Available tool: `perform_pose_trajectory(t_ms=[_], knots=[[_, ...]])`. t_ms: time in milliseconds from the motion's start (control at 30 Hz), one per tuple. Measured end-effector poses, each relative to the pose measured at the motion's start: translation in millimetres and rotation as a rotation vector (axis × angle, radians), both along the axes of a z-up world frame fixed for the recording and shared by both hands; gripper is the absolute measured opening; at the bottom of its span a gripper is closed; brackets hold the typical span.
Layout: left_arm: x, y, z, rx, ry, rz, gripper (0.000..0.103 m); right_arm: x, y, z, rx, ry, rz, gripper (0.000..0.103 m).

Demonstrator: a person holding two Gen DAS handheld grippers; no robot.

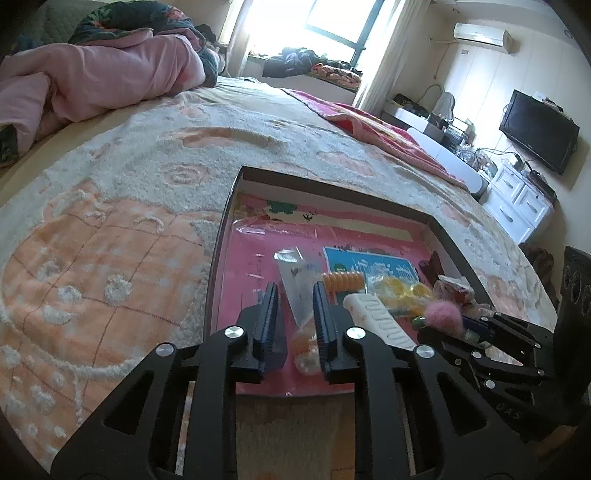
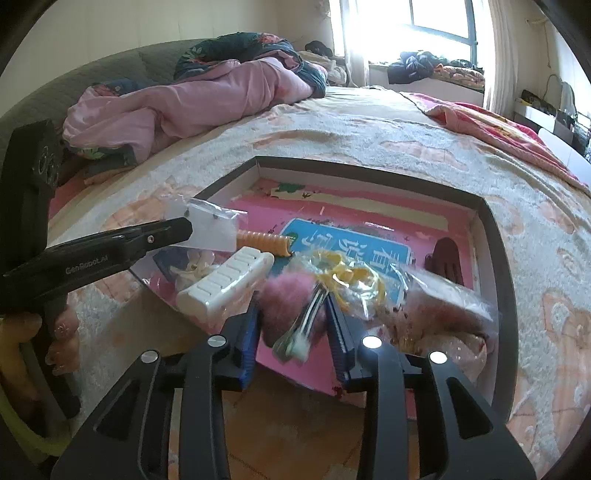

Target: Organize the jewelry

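The left claw [image 1: 295, 295] stands narrow around a clear earring bag [image 1: 297, 275]; the right claw [image 2: 291, 306], wider, straddles a pink pom-pom clip [image 2: 286, 299] — both over the shallow box [image 2: 495, 229], ready to sort.

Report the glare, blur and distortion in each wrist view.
Left wrist view: the window is blown out white, the bed bows under the fisheye, and the box contents are sharp. Right wrist view: the window glares too, the pink pompom and clear bags are smeared by blur, and dark vignette fills the corners.
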State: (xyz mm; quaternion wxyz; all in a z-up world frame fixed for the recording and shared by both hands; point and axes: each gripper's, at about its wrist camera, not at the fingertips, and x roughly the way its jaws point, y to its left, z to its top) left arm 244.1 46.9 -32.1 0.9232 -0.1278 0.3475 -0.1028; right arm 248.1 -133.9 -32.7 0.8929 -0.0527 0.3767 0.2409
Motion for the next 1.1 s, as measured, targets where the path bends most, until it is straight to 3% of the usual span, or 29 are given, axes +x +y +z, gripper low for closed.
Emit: perform_pose_trajectory(t_ms=[133, 400, 833, 900, 1100], knots=[[-3, -1, 0, 0.009, 0.002, -0.003, 0.016, -7, -2, 4, 0.005, -0.012, 0.004, 0.044], [-11, -5, 5, 0.021, -0.007, -0.01, 0.035, -26, -15, 13, 0.034, -0.033, -0.015, 0.061], [-37, -5, 26, 0.041, -0.043, 0.003, 0.062, -52, -36, 32, 0.05, -0.089, -0.057, 0.081], [-40, -5, 29, 0.049, -0.047, 0.008, 0.073, -54, -39, 35, 0.056, -0.097, -0.07, 0.086], [-51, -5, 40, 0.066, -0.063, 0.024, 0.091, -59, -51, 43, 0.077, -0.12, -0.111, 0.094]])
